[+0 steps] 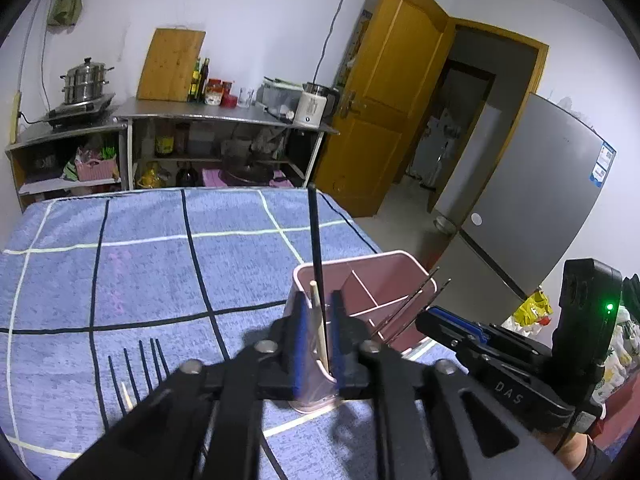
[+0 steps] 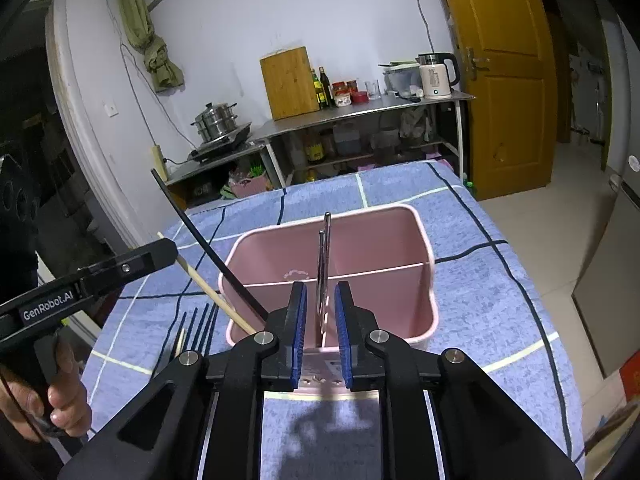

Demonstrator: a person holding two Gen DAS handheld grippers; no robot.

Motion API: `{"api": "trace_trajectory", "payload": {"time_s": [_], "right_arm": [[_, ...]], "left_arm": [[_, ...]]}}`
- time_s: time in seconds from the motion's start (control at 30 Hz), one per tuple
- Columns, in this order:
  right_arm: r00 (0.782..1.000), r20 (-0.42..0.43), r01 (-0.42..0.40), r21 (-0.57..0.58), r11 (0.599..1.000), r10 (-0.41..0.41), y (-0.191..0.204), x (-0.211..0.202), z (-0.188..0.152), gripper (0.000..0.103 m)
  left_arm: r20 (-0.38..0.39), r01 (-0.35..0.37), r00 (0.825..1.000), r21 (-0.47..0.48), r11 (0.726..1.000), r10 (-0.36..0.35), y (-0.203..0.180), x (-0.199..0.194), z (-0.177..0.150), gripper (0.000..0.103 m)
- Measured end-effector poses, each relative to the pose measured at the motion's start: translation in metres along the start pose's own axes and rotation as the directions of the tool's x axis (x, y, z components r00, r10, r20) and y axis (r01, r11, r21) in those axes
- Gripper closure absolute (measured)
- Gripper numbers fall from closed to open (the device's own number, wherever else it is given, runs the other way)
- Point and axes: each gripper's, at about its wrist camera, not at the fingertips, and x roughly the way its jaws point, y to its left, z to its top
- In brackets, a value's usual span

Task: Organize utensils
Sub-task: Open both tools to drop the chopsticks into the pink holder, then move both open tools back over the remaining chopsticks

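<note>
A pink bin (image 2: 384,240) with inner dividers stands on the tabletop (image 2: 480,300), which is covered by a blue checked cloth (image 1: 140,272).

In the bin's left compartment a black chopstick (image 1: 316,264) and a wooden chopstick (image 1: 318,320) stand tilted. Seen from the right wrist, they lean out over the bin's left rim. Both pass between the blue pads of the left gripper (image 1: 319,336). Its jaws stand narrowly apart with a small gap on either side of the sticks, so the pads do not seem to press them.

Two metal chopsticks (image 2: 323,268) stand nearly upright at the bin's near wall, between the pads of the right gripper (image 2: 321,334). These jaws are also narrow, with clear space on both sides of the metal pair.

In the left wrist view the metal pair slants up to the right over the bin, just above the right gripper.

More black chopsticks (image 1: 138,368) and one wooden one (image 1: 127,396) lie on the cloth, left of the bin and near the left gripper.

A hand (image 2: 60,400) grips the left gripper's handle.

Behind the tabletop stand a steel counter (image 2: 360,114), a cutting board (image 2: 286,82), a kettle (image 2: 436,76), a steamer pot (image 2: 214,122) and a yellow door (image 2: 508,72). A grey fridge (image 1: 524,200) is on the right.
</note>
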Motion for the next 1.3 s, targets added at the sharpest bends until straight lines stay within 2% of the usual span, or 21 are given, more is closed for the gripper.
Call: {"api": "trace_trajectory", "payload": {"time_s": [0.03,0.23,0.33,0.63,0.83,0.87,0.9,0.97,1.3], "right_arm": [[1.0,0.004,0.001,0.002,1.0,-0.001,0.0,-0.002,0.0,0.088],[0.999,0.031,-0.009,0.007,1.0,0.009,0.001,-0.02,-0.001,0.088],[0.998,0.052,-0.023,0.013,1.0,0.023,0.004,-0.031,-0.002,0.084],[0.99,0.073,-0.117,-0.011,0.993,0.117,0.029,-0.059,-0.021,0.08],[0.987,0.036,-0.153,-0.059,0.986,0.156,0.055,-0.061,-0.047,0.079],[0.987,0.026,-0.158,-0.064,0.985,0.16,0.059,-0.06,-0.052,0.079],[0.986,0.015,-0.163,-0.066,0.984,0.164,0.062,-0.058,-0.056,0.079],[0.985,-0.006,-0.174,-0.068,0.982,0.174,0.067,-0.054,-0.065,0.079],[0.977,-0.079,-0.203,-0.073,0.976,0.197,0.079,-0.039,-0.092,0.079]], "left_arm": [[0.01,0.003,1.0,-0.003,1.0,-0.003,0.0,-0.004,0.0,0.082],[0.048,0.009,0.999,-0.005,1.0,-0.009,0.0,-0.029,-0.004,0.082],[0.064,0.014,0.998,-0.007,1.0,-0.014,-0.001,-0.042,-0.01,0.082],[0.097,0.023,0.995,-0.021,1.0,-0.021,0.003,-0.079,-0.04,0.081],[0.107,-0.034,0.994,-0.025,0.999,0.037,0.014,-0.101,-0.073,0.079],[0.107,-0.051,0.993,-0.024,0.998,0.053,0.017,-0.104,-0.08,0.074],[0.107,-0.064,0.992,-0.023,0.998,0.066,0.019,-0.106,-0.084,0.064],[0.109,-0.089,0.99,-0.034,0.995,0.092,0.026,-0.112,-0.095,0.057],[0.037,-0.16,0.986,-0.102,0.982,0.164,0.06,-0.114,-0.137,0.057]]}}
